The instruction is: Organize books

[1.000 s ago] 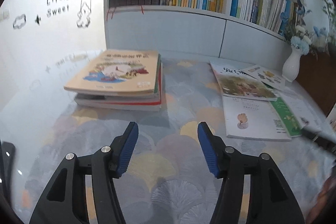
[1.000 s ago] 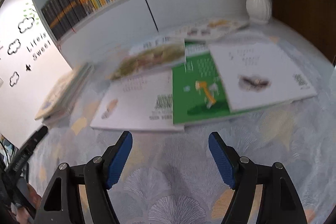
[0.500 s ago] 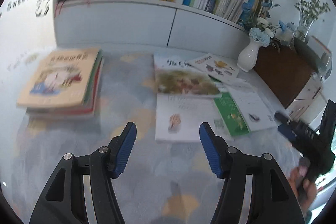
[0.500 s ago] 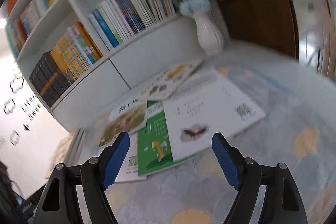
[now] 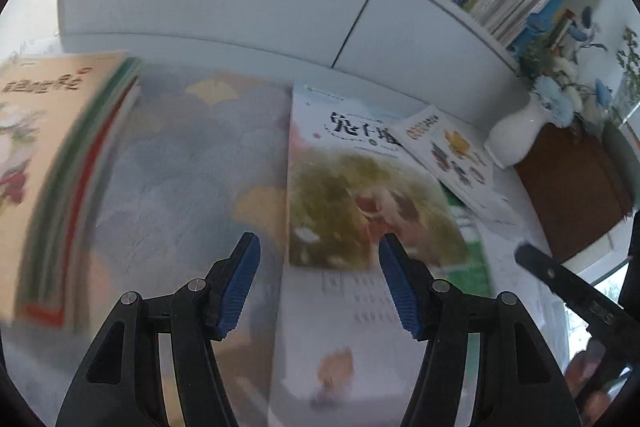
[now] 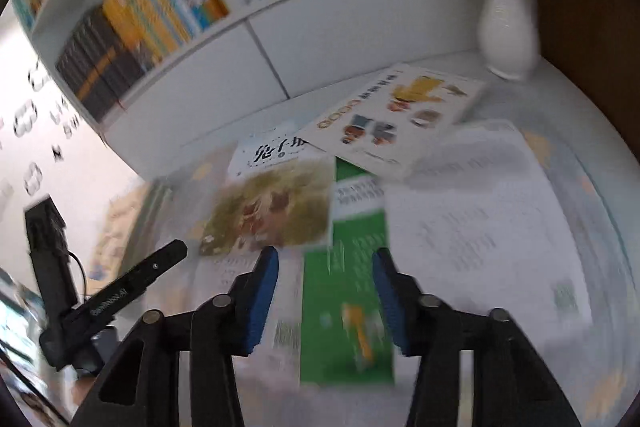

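Nearest the left gripper (image 5: 318, 287), a white-covered book (image 5: 344, 339) lies flat on the patterned tablecloth (image 5: 192, 163), with a book showing a grassy picture (image 5: 360, 203) overlapping its far end. The blue pads stand about half apart over these two, gripping nothing; whether they touch the covers is hard to say, as the view is smeared. The right gripper (image 6: 324, 291) hangs over a green book (image 6: 348, 311) next in the spread. Its jaws have just been closing and now stand fairly narrow, yet still apart, with nothing pinched between them; the green cover only shows through the gap.

Further out, a large white book (image 6: 480, 227) lies to the right of the green one, and a thin book with small coloured pictures (image 6: 396, 115) rests across the far corners of the heap. To the left, well apart from this scatter, a neat stack (image 5: 52, 167) with a tan cover on top already stands.

So the job looks partly done: one pile is built, while about five loose books are still fanned out and overlapping, none lifted. Beyond them are the vase (image 6: 508, 27) and the full bookshelf (image 6: 160, 3) against the wall
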A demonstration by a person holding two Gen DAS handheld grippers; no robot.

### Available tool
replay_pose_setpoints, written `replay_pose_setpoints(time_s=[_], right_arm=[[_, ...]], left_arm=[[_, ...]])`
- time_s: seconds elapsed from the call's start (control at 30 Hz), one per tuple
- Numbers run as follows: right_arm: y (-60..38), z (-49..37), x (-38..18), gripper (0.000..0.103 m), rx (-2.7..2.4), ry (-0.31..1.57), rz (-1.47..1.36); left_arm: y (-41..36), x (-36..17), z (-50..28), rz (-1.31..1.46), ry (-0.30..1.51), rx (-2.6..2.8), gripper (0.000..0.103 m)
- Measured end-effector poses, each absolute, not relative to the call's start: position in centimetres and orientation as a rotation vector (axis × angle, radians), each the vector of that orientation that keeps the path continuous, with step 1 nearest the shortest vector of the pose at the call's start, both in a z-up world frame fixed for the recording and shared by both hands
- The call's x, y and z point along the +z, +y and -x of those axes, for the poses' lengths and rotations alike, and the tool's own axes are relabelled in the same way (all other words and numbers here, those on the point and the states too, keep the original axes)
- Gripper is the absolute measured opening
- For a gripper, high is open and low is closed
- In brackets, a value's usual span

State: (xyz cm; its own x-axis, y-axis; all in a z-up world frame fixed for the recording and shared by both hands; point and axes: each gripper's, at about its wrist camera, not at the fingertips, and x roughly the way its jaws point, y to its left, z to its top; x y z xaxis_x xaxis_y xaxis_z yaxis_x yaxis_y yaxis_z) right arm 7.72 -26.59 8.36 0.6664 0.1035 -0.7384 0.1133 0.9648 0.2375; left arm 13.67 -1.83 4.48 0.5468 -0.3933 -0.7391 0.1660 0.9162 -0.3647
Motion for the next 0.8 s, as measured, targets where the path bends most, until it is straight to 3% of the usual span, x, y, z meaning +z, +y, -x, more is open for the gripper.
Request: replay_pose_setpoints(time_s=[0.13,0.23,0.27,0.4,0.57,0.8], right_arm=[[-26.1,-11.7,5.9,0.033,0.000,0.889,-0.328],[-25.8,-13.4,3.9,0.033,0.001,0.939,-0.345],[-25.3,-13.4,4.0,0.034,-0.019,0.912,-0.315],[-23.3,-13.0,4.2,0.034,-0.020,0.942,-0.218],[-24.2,-9.5,4.5,0.034,0.064,0.997,-0.317],[-22.5,-0.4,5.6,0.036,0.180,1.094,-0.308]], left_arm=[[-2.3,2.8,-15.5,0.271,0.959,-0.333,0.058],[-2.5,2.7,-15.8,0.300,0.974,-0.412,0.041],[-2.6,2.5,-16.0,0.301,0.980,-0.417,0.040],[-2.4,3.0,-15.4,0.304,0.958,-0.440,0.040],[-1.2,4.2,-11.8,0.276,1.002,-0.500,0.040],[0.6,4.9,-1.2,0.258,1.059,-0.542,0.040]])
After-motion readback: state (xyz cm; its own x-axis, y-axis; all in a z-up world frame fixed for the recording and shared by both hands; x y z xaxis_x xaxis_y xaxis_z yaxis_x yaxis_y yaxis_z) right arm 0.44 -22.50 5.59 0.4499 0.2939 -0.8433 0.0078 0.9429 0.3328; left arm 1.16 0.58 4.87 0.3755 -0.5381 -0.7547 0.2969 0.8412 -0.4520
